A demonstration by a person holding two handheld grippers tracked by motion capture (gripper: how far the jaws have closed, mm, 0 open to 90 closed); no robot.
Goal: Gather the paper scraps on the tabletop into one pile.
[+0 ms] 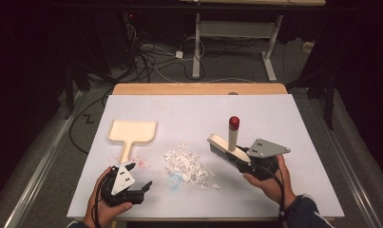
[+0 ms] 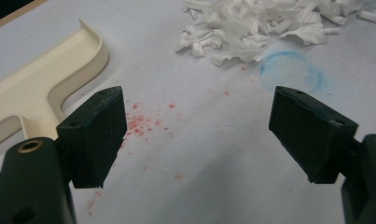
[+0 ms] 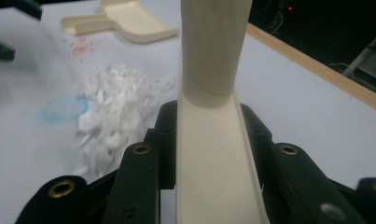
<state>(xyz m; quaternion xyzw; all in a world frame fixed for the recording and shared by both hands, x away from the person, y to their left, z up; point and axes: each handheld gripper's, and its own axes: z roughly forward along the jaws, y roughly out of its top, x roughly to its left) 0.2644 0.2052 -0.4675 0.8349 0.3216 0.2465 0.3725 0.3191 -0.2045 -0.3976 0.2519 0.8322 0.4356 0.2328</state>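
- The work looks like sweeping the paper scraps (image 1: 186,166) into the dustpan (image 1: 132,133); I judge it at the setup step, with the brush (image 1: 225,149) held but no sweep yet under way.
- The right tool (image 1: 255,164) is clamped on the brush, jaws tight on either side of its cream handle, bristles just right of the scraps.
- The right hand (image 1: 270,183) keeps the tool low over the tabletop (image 1: 284,118), its handle rising with the red cap up.
- The left tool (image 1: 132,187) has its jaws wide apart and empty, near the dustpan handle, which lies just ahead and to its left.
- The dustpan lies flat, left of the pile.
- Next, the left tool probably needs to close on the dustpan handle and bring the pan's lip against the pile before the brush pushes leftward.
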